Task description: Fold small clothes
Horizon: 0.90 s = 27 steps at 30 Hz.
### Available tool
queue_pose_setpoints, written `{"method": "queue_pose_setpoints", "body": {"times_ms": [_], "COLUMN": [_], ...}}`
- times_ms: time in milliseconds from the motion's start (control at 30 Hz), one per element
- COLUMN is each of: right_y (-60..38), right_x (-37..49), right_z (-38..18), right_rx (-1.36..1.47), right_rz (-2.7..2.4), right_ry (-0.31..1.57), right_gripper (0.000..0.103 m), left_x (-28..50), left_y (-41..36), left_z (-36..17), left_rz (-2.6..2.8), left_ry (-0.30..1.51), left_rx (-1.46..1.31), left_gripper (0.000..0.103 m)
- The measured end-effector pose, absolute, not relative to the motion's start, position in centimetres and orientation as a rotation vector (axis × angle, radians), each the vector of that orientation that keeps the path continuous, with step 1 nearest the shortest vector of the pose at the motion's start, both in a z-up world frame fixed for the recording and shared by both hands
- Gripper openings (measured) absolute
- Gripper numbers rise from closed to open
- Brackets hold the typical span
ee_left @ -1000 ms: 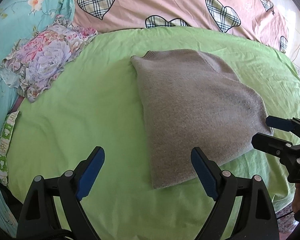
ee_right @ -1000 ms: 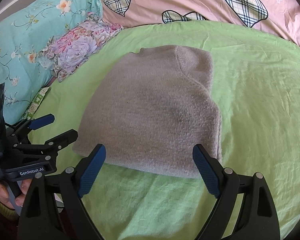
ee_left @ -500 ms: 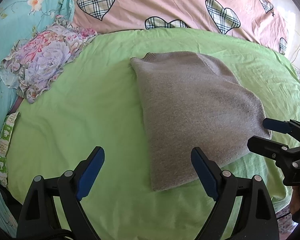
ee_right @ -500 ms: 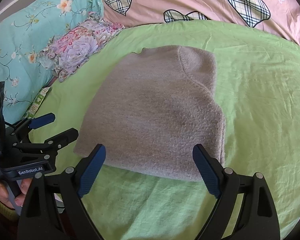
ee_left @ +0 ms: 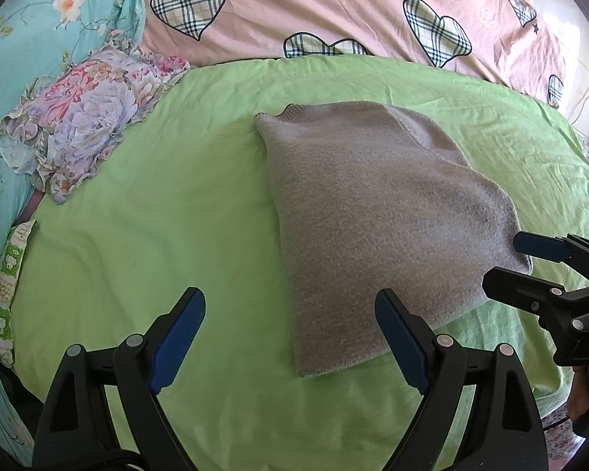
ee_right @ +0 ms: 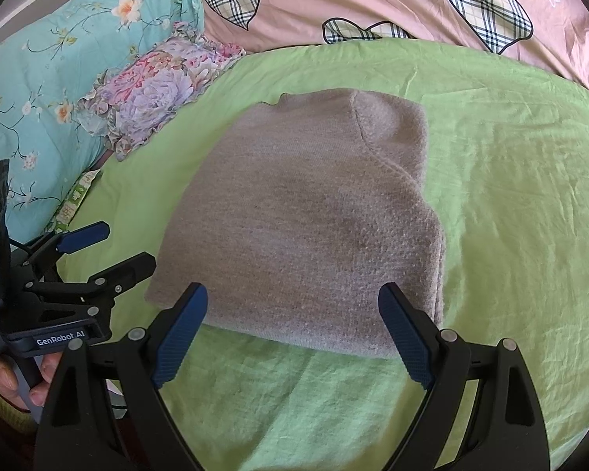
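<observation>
A grey knitted sweater (ee_left: 377,212) lies folded flat on the green bed sheet (ee_left: 169,212); the right wrist view shows the sweater (ee_right: 306,219) with its neck away from me. My left gripper (ee_left: 290,314) hovers open over the sweater's near left corner, nothing between its blue pads. My right gripper (ee_right: 294,310) hangs open above the sweater's near edge, empty as well. Each gripper appears in the other's view: the right gripper (ee_left: 522,263) at the sweater's right corner, the left gripper (ee_right: 110,247) beside its left corner.
A floral ruffled pillow (ee_left: 82,117) and a turquoise flowered quilt (ee_left: 39,19) lie at the left. A pink quilt with checked hearts (ee_left: 333,8) runs along the back. The sheet (ee_right: 510,196) lies bare right of the sweater. A hand (ee_right: 23,376) grips the left tool's handle.
Nothing has moved beyond a slight drift of the views; both grippers stay open over the sweater's near edge.
</observation>
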State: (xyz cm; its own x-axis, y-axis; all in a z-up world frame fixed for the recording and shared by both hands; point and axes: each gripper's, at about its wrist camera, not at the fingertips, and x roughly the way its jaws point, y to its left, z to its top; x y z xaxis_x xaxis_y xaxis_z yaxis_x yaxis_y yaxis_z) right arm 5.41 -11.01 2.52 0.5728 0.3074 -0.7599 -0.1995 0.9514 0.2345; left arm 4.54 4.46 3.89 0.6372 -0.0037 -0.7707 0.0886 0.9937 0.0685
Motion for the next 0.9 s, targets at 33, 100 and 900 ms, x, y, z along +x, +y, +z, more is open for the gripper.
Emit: {"method": "queue_pose_setpoints", "body": {"times_ms": [33,100,900], "right_y": [-11.00,-11.02,-11.15], "right_x": [5.42,5.49,5.81], "right_z": [2.52,2.53,3.28], "right_rx": [0.129,0.132,0.130], "right_rz": [0.298,0.301,0.308], "right_ry": [0.914,0.915,0.903], "right_gripper": [0.089,0.089,0.089], "left_x": [4.56,4.56,4.74], "left_y": [4.42,4.42,4.12], "left_z": [3.87,3.87,4.53], "left_rz": [-0.053,-0.052,-0.060], "left_ry": [0.880,0.881,0.868], "left_rx": [0.103,0.103,0.100], "left_gripper": [0.089,0.089,0.089]}}
